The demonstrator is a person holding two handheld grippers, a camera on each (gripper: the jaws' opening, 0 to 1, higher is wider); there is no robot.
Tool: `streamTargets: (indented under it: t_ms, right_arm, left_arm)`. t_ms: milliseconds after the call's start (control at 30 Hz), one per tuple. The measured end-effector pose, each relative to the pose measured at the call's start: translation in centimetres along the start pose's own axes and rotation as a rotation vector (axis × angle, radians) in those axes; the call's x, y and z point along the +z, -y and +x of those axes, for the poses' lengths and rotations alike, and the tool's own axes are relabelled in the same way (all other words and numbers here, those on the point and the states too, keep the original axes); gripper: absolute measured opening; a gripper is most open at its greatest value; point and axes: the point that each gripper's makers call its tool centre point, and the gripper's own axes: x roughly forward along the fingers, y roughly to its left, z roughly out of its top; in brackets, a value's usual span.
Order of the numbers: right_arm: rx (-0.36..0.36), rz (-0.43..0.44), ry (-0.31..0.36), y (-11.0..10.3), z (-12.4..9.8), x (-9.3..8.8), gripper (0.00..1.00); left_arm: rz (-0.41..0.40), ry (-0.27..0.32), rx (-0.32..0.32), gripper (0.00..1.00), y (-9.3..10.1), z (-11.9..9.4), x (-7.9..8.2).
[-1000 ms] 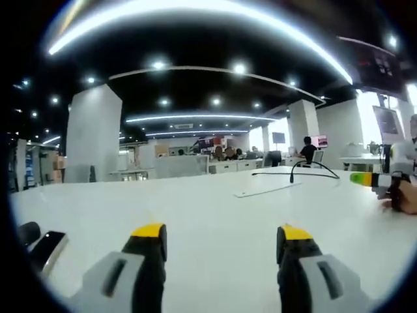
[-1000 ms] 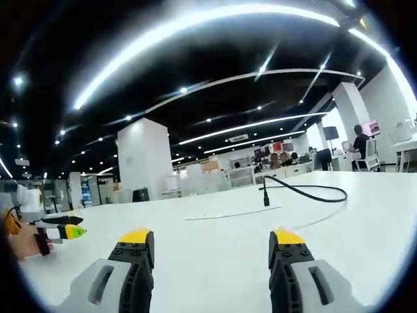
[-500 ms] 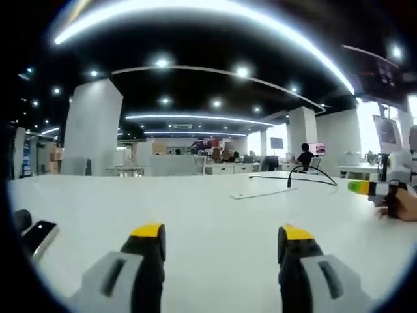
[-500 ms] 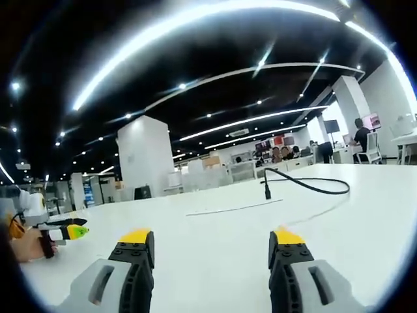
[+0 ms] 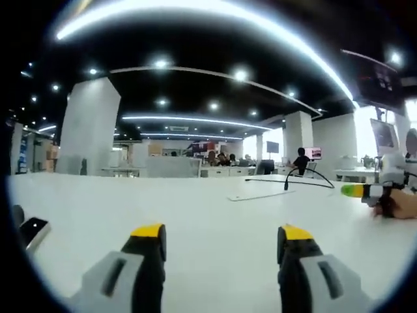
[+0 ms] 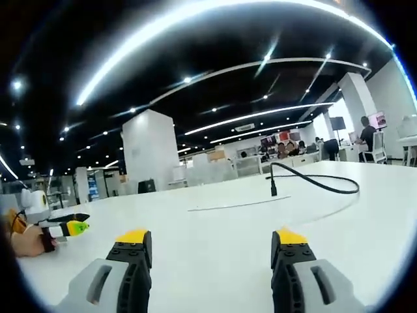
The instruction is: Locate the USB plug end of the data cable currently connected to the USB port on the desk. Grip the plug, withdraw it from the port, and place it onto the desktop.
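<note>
Fingers, left: I see my left gripper (image 5: 221, 244) with its yellow-tipped jaws spread wide, nothing between them, only bare white desk (image 5: 195, 215).
Fingers, right: my right gripper (image 6: 208, 251) is likewise spread apart and holds nothing.
Cable: the black data cable (image 6: 319, 186) stands up from the desk surface well ahead of my right jaws, its plug end (image 6: 273, 190) upright at the desk, then the cord arcs over and loops away to the right. In the left gripper view I see the same cable (image 5: 309, 180) far off, right of centre, rising from the desk.
Port panel: a thin flat strip (image 6: 234, 205) lies flush in the desk beside the foot of the plug; I cannot make out the port itself.
Other gripper: in the left gripper view my right gripper (image 5: 365, 191) comes in at the right edge with a green tip, a hand (image 5: 399, 205) behind it; in the right gripper view my left gripper (image 6: 65, 229) shows at the left edge, held low by a hand (image 6: 26, 240).
Desk edge: a dark glossy object (image 5: 31, 231) lies at the far left in the left gripper view.
Background: open office with white pillars, ceiling light strips and seated people far behind.
</note>
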Motion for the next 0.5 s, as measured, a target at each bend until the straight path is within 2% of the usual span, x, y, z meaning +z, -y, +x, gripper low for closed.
streamTargets:
  t_ms: [133,200,333,500]
  right_arm:
    - [-0.005,0.001,-0.005,0.5,0.6,0.0,0.74]
    - [-0.010,0.013,-0.003,1.0,1.2,0.1,0.74]
    - [-0.027,0.021,0.002,1.8,1.9,0.2,0.74]
    - [-0.041,0.032,0.013,2.9,2.9,0.5,0.72]
  left_arm:
    - [0.001,-0.002,-0.020,0.67,0.2,0.1,-0.1]
    - [0.009,-0.023,-0.039,0.67,0.3,0.0,-0.6]
    - [-0.026,-0.026,-0.038,0.67,-0.1,0.4,-0.6]
    - [-0.024,-0.030,-0.055,0.67,0.2,1.0,-0.6]
